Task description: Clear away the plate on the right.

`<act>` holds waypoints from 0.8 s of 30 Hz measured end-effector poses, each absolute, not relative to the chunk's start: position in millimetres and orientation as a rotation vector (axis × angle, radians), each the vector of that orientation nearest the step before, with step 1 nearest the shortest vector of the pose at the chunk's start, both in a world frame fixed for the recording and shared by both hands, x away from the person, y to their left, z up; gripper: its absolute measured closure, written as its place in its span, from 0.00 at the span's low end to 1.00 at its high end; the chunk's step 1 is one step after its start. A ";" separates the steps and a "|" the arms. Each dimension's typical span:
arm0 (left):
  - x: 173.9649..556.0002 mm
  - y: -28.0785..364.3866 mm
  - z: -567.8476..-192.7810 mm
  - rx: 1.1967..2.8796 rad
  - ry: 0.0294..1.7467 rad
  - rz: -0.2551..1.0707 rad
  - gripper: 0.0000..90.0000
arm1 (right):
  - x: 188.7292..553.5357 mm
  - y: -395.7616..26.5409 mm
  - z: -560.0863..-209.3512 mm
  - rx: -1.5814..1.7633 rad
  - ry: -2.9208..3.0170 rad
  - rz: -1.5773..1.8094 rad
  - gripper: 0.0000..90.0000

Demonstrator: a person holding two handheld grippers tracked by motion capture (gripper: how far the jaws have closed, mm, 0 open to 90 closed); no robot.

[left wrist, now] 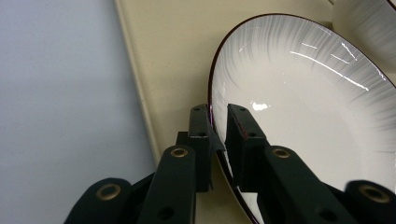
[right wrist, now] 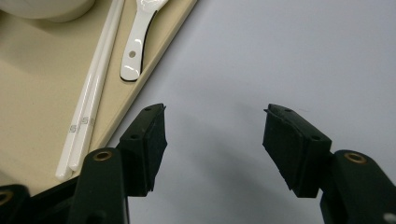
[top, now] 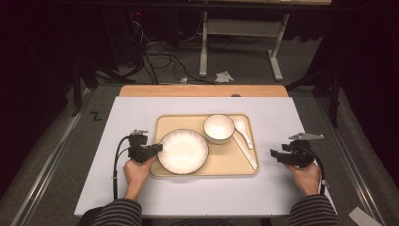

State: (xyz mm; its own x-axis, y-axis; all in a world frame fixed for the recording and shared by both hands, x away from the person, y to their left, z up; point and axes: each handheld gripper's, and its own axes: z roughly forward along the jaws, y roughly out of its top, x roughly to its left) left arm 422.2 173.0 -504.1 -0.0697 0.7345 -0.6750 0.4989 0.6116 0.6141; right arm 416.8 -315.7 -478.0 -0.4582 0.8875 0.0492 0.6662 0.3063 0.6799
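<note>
At the tray's (top: 160, 123) 9 o'clock edge, the left tongs (left wrist: 218, 122) are pinching the plate (top: 183, 150) rim. Right tongs (right wrist: 212, 140) sit spread over the bench (top: 282, 122) at 3 o'clock. Grab's done I'd say, next is a level lift.

A: What lies ahead of the right gripper (right wrist: 212, 140)?
B: Its two black jaws stand wide apart with nothing between them, over the bare pale counter (right wrist: 289, 56).
A: And off to the left?
B: The corner of a beige tray (right wrist: 42, 88). A pair of white chopsticks (right wrist: 88, 102) lies along its edge, their ends near the left jaw. Just beside them rests a white spoon (right wrist: 137, 39), handle end with a small hole toward the gripper. Part of a white bowl (right wrist: 42, 7) sits at the top left.
</note>
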 end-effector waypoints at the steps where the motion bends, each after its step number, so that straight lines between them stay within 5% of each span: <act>1: 422.2 172.8 -504.5 1.023 1.724 0.265 0.89 | 416.8 -315.7 -478.1 1.398 2.244 0.920 0.45; 7: 422.3 169.0 -506.4 1.040 1.718 0.264 0.86 | 417.1 -315.0 -478.6 1.397 2.248 0.917 0.45; 17: 422.0 165.6 -507.4 1.059 1.710 0.251 0.60 | 418.0 -313.7 -480.1 1.387 2.265 0.910 0.45; 24: 420.4 164.9 -505.4 1.056 1.684 0.267 0.52 | 417.4 -313.3 -480.3 1.394 2.264 0.910 0.46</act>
State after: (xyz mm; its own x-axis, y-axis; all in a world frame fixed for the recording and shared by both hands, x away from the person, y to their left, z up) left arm 420.4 164.9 -505.4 -0.0274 0.7490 -0.6620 0.5076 0.5809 0.6363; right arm 417.4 -313.3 -480.3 -0.4666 0.8830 0.0502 0.6721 0.3172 0.6691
